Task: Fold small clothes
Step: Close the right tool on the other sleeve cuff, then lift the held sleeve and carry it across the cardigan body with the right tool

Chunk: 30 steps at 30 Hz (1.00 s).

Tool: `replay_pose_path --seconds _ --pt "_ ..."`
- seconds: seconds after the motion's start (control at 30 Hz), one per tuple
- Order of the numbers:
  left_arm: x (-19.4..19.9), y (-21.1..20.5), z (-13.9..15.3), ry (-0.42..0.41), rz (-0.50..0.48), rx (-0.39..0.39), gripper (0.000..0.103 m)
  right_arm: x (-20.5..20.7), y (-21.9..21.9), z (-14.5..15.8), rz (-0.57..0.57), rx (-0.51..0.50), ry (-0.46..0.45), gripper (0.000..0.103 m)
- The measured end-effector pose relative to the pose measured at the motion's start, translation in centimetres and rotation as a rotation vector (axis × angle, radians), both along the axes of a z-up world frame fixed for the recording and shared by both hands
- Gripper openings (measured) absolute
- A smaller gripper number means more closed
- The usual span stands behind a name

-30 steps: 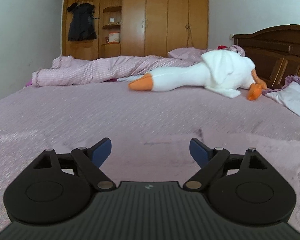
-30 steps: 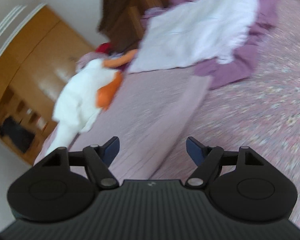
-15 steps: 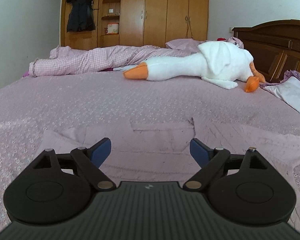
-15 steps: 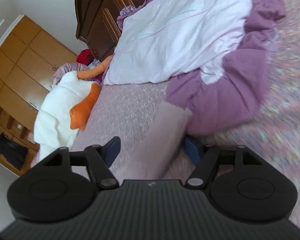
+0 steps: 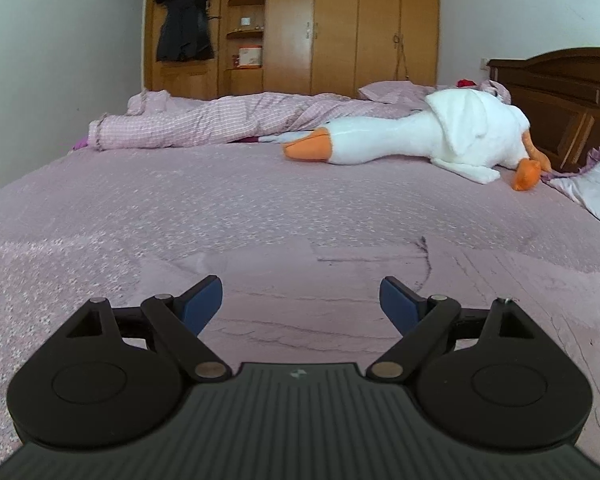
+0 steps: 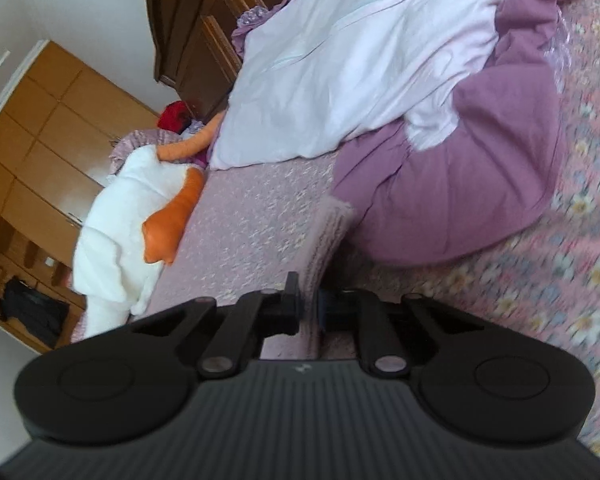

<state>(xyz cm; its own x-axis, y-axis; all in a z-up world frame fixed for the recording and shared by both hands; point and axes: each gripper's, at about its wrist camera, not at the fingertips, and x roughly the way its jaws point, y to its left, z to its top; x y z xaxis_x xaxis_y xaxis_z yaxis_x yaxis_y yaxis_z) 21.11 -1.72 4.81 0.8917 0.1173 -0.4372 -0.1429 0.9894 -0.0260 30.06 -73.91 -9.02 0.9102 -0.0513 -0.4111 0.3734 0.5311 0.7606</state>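
A small pale pink garment [image 5: 300, 300] lies flat on the pink bedspread [image 5: 180, 208] right in front of my left gripper [image 5: 301, 300], which hovers low over it, open, with nothing between its blue pads. In the right wrist view my right gripper [image 6: 309, 304] is shut on a narrow end of the same pale pink garment [image 6: 328, 232], which sticks up between the fingers and reaches toward a purple pillow.
A white plush goose [image 5: 420, 136] with an orange beak lies across the far side of the bed, beside a rumpled checked quilt [image 5: 204, 124]. A white-and-purple pillow [image 6: 380, 80] sits close ahead of the right gripper. A dark headboard [image 5: 560, 92] and wooden wardrobe [image 5: 340, 28] stand behind.
The right gripper has gone from open to shut on the garment's end. The left gripper has shifted lower and closer over the garment and stays open.
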Motion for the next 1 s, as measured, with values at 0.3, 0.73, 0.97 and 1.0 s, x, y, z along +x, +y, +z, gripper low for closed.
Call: replay_pose_path --seconds 0.3,0.73,0.97,1.0 --pt "-0.7 1.2 0.9 -0.013 0.026 0.019 0.09 1.2 3.2 3.6 0.076 -0.202 -0.05 0.01" --pt "-2.3 5.1 1.6 -0.017 0.078 0.039 0.09 1.2 11.8 10.8 0.178 -0.477 -0.169 0.01" --pt "-3.3 8.3 1.5 -0.003 0.111 0.018 0.09 1.3 17.8 14.1 0.238 -0.571 -0.201 0.01" --pt "-3.5 8.7 1.4 -0.004 0.115 0.015 0.09 1.5 18.8 14.4 0.243 -0.597 -0.194 0.01"
